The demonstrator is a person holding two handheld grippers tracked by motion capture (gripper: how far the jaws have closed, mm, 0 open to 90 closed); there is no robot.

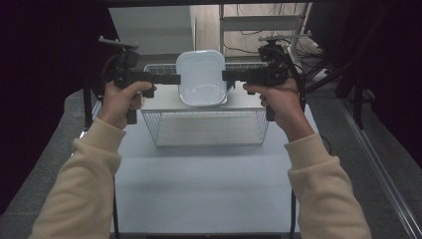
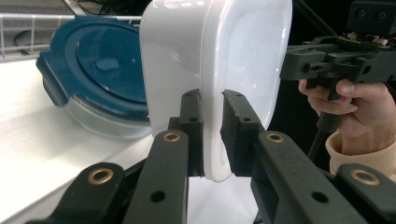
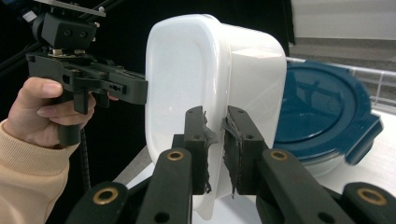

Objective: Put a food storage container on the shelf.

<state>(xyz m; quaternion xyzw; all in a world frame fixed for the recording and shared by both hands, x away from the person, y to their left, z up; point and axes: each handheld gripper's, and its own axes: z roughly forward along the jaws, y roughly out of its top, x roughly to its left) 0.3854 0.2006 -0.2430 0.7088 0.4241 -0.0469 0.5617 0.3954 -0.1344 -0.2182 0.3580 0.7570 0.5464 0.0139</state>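
A white plastic container (image 1: pixel 201 77) hangs tilted on its side above a wire basket (image 1: pixel 209 130), its open face turned toward the person. My left gripper (image 1: pixel 179 78) is shut on its left rim, and in the left gripper view the jaws (image 2: pixel 212 100) pinch the container's (image 2: pixel 247 51) edge. My right gripper (image 1: pixel 223 75) is shut on the opposite rim. In the right gripper view its jaws (image 3: pixel 215 116) clamp the container's (image 3: pixel 177 74) wall. Each gripper view also shows the other hand-held gripper across the container.
Behind the white container, a clear container with a blue lid (image 2: pixel 100 70) (image 3: pixel 322 112) rests on a white surface (image 1: pixel 164 102) at the basket's top. The basket stands on a pale table (image 1: pixel 204 189). Dark curtains flank the table, and a metal rack stands behind it.
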